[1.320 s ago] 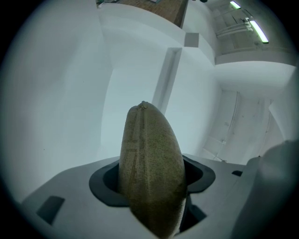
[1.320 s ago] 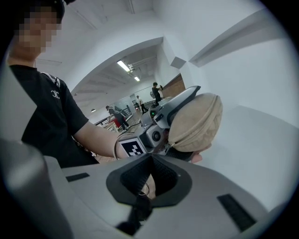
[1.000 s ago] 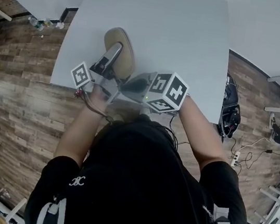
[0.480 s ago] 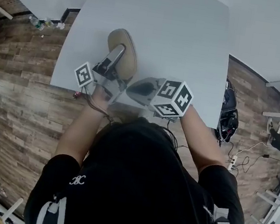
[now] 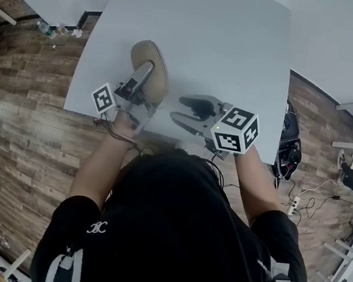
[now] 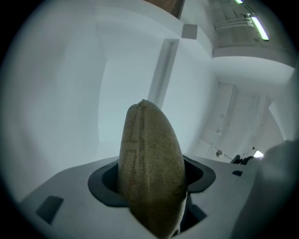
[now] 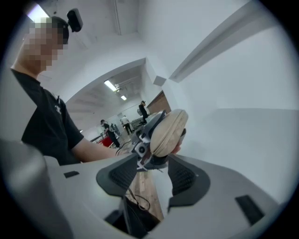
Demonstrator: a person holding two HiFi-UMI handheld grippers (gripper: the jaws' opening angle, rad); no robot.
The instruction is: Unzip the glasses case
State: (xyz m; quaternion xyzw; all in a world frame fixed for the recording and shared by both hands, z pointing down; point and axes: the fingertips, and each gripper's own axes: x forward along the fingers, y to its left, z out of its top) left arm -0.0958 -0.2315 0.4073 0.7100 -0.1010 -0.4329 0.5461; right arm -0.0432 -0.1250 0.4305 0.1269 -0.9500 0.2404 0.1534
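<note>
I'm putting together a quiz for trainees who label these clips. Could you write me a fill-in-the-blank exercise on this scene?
1. The tan glasses case is clamped in the person's ____ gripper.
2. The floor around the table looks like ____ planks.
3. The person's shirt is ____.
Missing words: left; wood; black.

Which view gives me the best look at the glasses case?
The left gripper view: the glasses case fills the middle, clamped between the left gripper's jaws. The head view shows it from above, partly covered; the right gripper view shows it small, end-on.
</note>
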